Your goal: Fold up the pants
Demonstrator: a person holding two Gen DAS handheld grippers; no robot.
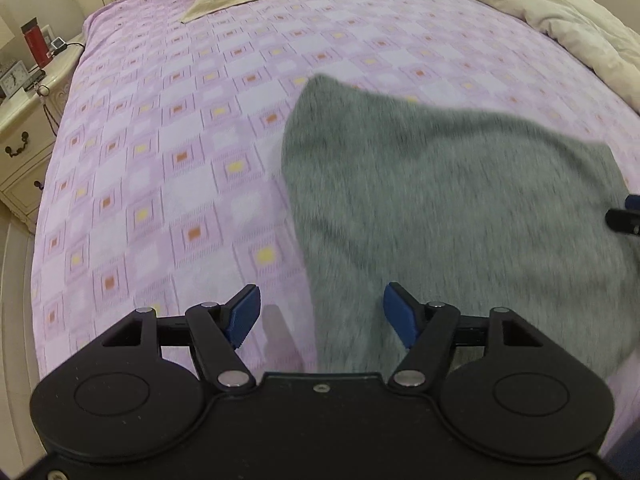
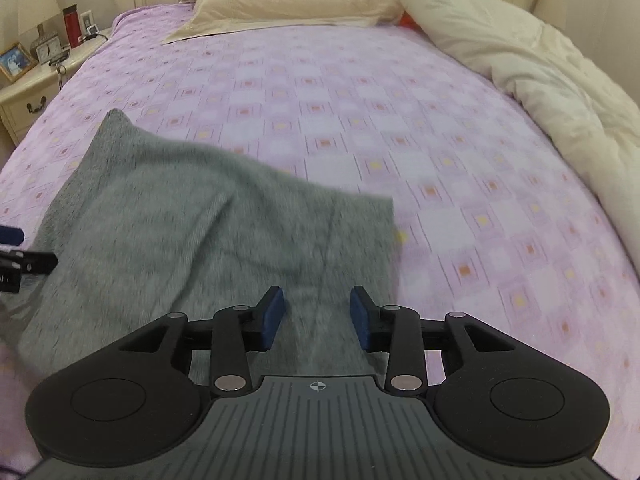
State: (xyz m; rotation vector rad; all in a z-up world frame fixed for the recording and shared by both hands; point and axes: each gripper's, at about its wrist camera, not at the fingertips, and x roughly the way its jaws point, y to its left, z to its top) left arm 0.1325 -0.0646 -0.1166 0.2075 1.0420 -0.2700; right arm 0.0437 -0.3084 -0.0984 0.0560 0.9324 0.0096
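The grey pants (image 1: 452, 208) lie folded in a thick slab on the purple checked bedspread (image 1: 168, 160); they also show in the right wrist view (image 2: 200, 240). My left gripper (image 1: 322, 316) is open and empty, just above the pants' near left edge. My right gripper (image 2: 318, 316) is open and empty over the pants' near right part. The right gripper's tip shows at the right edge of the left wrist view (image 1: 626, 216), and the left gripper's tip at the left edge of the right wrist view (image 2: 24, 256). The pants look motion-blurred.
A cream pillow (image 2: 292, 4) lies at the bed's head and a bunched cream duvet (image 2: 560, 88) along the right side. A nightstand (image 1: 28, 128) with a red bottle (image 1: 35, 44), clock and photo frame stands left of the bed.
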